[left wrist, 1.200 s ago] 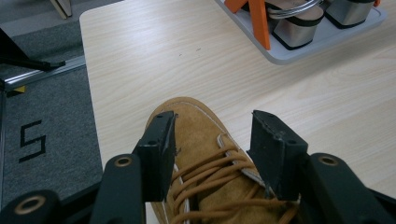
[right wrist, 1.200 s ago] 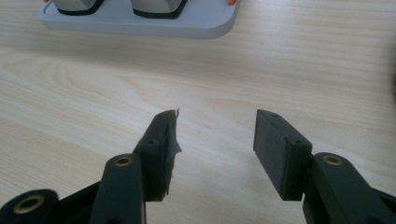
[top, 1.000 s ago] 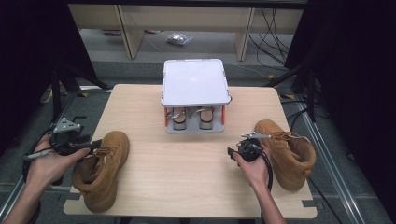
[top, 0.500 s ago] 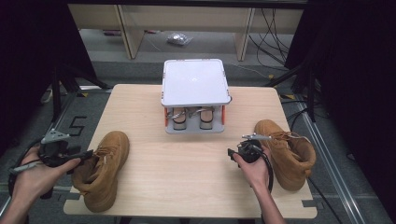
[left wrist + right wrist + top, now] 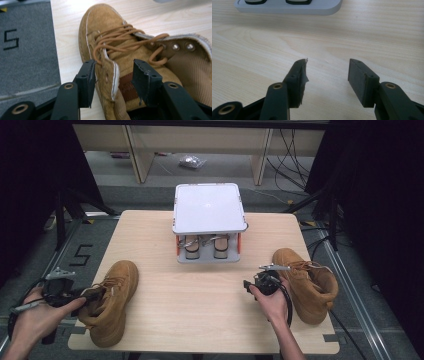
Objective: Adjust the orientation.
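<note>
High view: pale wooden table (image 5: 210, 290), rectangular, light grain. At its left front, a tan suede lace-up boot (image 5: 107, 302), toe pointing away from the person, ankle opening toward the front edge. The left gripper (image 5: 92, 294), black and held in the person's left hand (image 5: 37, 317), reaches in from the left to the boot's collar. At right front, a second tan suede boot (image 5: 307, 282), toe toward the table's middle, just beside the right gripper (image 5: 247, 285), held in the right hand (image 5: 272, 302) over bare tabletop and touching neither boot. At the far middle, a grey two-tier stand with a flat white top plate and orange posts (image 5: 209, 212); two pale objects sit on its lower shelf, too small to identify

Left gripper view: jaws spread, straddling the outer collar flap and tongue edge of the tan boot (image 5: 130, 50); the left jaw lies against the flap's outside, the right jaw over the tongue with its brown label. Orange-brown laces (image 5: 120, 37) cross just beyond the jaws. Grey floor mat marked "5" (image 5: 25, 50) lies past the table edge

Right gripper view: jaws spread wide over bare wood (image 5: 287, 37), holding nothing; grey base of the stand (image 5: 289, 8) at the top edge
</note>
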Action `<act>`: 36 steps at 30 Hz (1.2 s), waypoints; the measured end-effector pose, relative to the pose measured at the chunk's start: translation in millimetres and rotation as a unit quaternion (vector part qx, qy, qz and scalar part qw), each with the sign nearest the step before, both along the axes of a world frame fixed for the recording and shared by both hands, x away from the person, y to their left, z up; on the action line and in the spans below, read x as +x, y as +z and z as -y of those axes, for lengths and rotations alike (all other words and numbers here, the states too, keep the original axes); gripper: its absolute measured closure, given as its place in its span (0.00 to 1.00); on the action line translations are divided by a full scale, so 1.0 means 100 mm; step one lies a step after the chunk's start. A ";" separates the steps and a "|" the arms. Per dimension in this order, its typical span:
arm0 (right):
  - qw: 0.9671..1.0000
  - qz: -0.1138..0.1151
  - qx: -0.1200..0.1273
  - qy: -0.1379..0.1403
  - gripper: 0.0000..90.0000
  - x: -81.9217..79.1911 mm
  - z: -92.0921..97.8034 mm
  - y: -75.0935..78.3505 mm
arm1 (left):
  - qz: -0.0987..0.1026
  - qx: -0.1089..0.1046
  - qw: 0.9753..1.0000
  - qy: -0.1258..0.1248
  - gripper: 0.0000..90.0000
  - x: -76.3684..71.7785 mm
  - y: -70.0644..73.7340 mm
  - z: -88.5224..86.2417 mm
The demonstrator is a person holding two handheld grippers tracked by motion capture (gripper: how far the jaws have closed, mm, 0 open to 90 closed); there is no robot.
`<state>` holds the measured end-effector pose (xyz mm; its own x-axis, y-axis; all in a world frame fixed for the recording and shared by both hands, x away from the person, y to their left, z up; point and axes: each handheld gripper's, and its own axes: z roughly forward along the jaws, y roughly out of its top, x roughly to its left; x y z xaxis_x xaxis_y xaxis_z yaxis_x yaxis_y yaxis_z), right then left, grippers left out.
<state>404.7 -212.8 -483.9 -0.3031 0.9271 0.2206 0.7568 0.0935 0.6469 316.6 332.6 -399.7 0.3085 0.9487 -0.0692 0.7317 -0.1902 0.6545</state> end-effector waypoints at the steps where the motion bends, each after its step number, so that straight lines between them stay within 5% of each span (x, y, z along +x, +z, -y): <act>1: 1.000 -0.001 0.000 0.000 0.55 0.00 0.00 0.00 | 0.005 0.007 1.000 -0.023 0.60 0.03 -0.01 -0.02; 2: 1.000 0.000 0.004 0.005 0.55 0.01 0.00 -0.01 | 0.006 0.012 0.999 -0.036 0.60 0.05 -0.02 -0.03; 3: 1.000 0.000 0.006 -0.002 0.55 0.01 -0.01 -0.01 | -0.015 -0.005 1.000 0.007 0.61 0.01 -0.03 0.02; 4: 1.000 0.006 0.010 -0.005 0.55 0.00 -0.03 -0.02 | -0.026 -0.003 1.000 0.011 0.61 0.01 -0.03 0.03; 7: 1.000 0.011 -0.003 0.011 0.55 0.02 0.01 -0.04 | -0.042 0.000 0.999 0.007 0.63 0.03 -0.05 0.06; 8: 1.000 0.002 -0.007 0.007 0.55 0.02 0.01 -0.03 | -0.029 0.002 1.000 0.001 0.63 0.04 -0.08 0.06; 16: 1.000 0.003 0.000 0.011 0.55 0.02 0.02 -0.03 | -0.050 0.021 0.998 0.007 0.69 0.06 -0.07 0.07; 19: 1.000 0.002 0.002 0.008 0.55 0.01 0.01 -0.03 | -0.079 0.031 0.996 0.016 0.71 0.06 -0.04 0.08; 22: 1.000 -0.007 0.008 0.003 0.55 0.01 -0.01 -0.03 | -0.065 0.024 0.997 0.019 0.75 0.08 -0.07 0.10; 23: 1.000 -0.009 0.011 -0.001 0.55 0.00 -0.02 -0.02 | -0.083 0.040 0.996 0.016 0.77 0.08 -0.04 0.10; 25: 1.000 -0.006 0.006 0.006 0.55 0.01 0.00 -0.03 | -0.082 0.060 0.995 0.016 0.84 0.08 -0.03 0.11; 29: 1.000 0.003 -0.003 0.005 0.55 0.02 0.02 -0.04 | -0.082 0.054 0.995 0.024 0.85 0.08 -0.03 0.12; 30: 1.000 0.003 -0.002 0.001 0.55 0.02 0.02 -0.04 | -0.069 0.047 0.996 0.023 0.84 0.09 -0.05 0.11; 33: 1.000 0.006 -0.003 0.008 0.55 0.02 0.02 -0.04 | -0.129 0.039 0.990 0.035 0.74 0.08 -0.05 0.11; 36: 1.000 -0.006 0.009 0.000 0.55 0.01 -0.01 -0.03 | -0.123 0.040 0.991 0.034 0.73 0.06 -0.06 0.11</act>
